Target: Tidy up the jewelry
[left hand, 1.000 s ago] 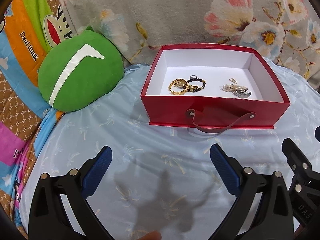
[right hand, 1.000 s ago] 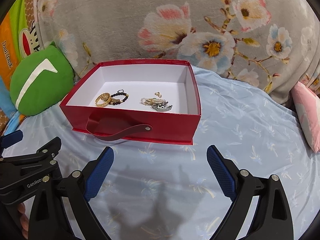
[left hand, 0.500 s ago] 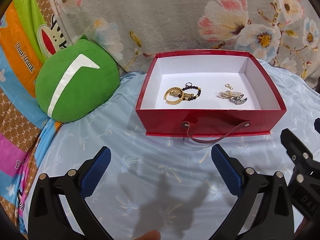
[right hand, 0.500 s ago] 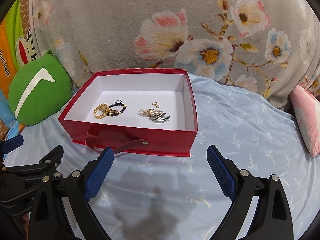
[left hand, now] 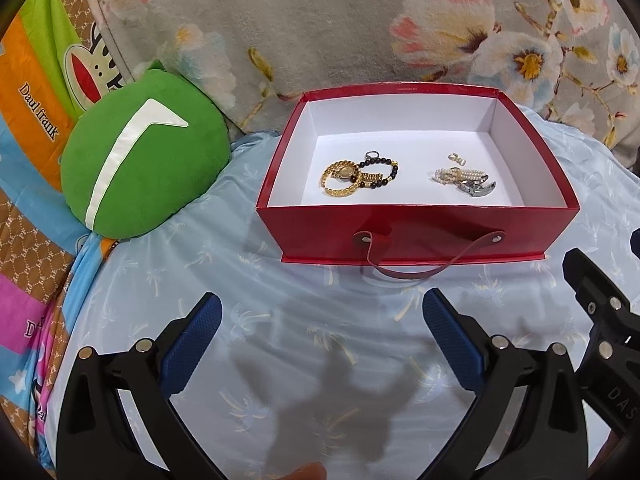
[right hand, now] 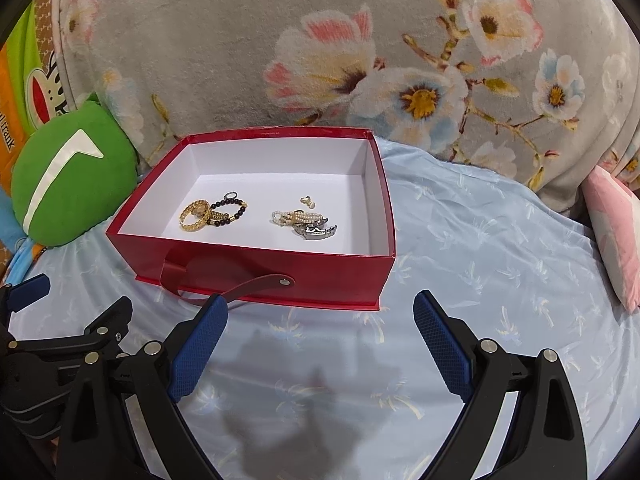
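Note:
An open red box (left hand: 416, 228) (right hand: 256, 264) with a white inside and a strap handle sits on the light blue bedsheet. Inside lie a gold watch (left hand: 340, 174) (right hand: 196, 216) tangled with a black bead bracelet (left hand: 380, 168) (right hand: 232, 212), a pearl bracelet (left hand: 456, 174) (right hand: 296, 216), a silver piece (left hand: 478, 190) (right hand: 318, 232) and a small earring (left hand: 454, 157) (right hand: 307, 200). My left gripper (left hand: 320, 340) and right gripper (right hand: 320, 344) are both open and empty, held over the sheet in front of the box, side by side.
A green round cushion (left hand: 140, 168) (right hand: 68, 176) lies left of the box. A grey floral blanket (left hand: 360, 20) (right hand: 360, 40) rises behind it. A pink pillow (right hand: 616, 236) lies at the far right. A colourful cartoon cloth (left hand: 32, 120) lies at the left.
Both grippers have pulled back and risen a little, so the box sits farther away and its inside shows more. Jaws stayed open. The jewelry has not moved.

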### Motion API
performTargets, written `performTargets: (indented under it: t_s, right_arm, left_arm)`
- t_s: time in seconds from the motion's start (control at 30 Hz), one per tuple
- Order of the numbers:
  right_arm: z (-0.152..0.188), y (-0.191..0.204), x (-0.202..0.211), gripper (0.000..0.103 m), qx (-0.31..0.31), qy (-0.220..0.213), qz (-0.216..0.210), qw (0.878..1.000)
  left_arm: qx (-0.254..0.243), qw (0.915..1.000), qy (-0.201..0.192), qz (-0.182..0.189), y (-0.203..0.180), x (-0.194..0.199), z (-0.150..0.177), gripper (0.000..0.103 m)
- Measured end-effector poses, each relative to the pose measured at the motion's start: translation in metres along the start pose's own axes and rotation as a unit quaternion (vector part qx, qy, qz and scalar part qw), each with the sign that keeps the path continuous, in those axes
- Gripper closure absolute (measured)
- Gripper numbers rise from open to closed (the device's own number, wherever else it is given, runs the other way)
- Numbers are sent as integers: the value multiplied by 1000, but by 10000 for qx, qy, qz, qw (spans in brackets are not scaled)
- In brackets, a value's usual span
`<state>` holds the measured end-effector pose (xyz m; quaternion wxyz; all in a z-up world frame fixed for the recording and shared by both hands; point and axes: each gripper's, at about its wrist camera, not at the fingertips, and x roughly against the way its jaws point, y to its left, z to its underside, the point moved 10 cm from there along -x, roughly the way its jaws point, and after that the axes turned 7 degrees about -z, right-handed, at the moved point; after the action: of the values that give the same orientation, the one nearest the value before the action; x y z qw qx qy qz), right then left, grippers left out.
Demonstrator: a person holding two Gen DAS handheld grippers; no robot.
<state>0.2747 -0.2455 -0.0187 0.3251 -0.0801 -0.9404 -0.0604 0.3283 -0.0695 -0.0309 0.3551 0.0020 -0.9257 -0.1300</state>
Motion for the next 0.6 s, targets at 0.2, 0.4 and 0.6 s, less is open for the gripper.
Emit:
performTargets:
  t_s: [0.2,0.4,0.6]
  right_arm:
    - [0,1,-2,11,37,7,-10,10000]
    - [1,3,-3,11,47,17,-16,10000]
    - [2,6,-4,11,90,10,-15,10000]
  left_arm:
    - [41,10000,1,-19,2,-1,0,5]
    - [71,10000,50,-3,4,-3,1,5]
    - [112,9999,57,-7,6,-4,1,5]
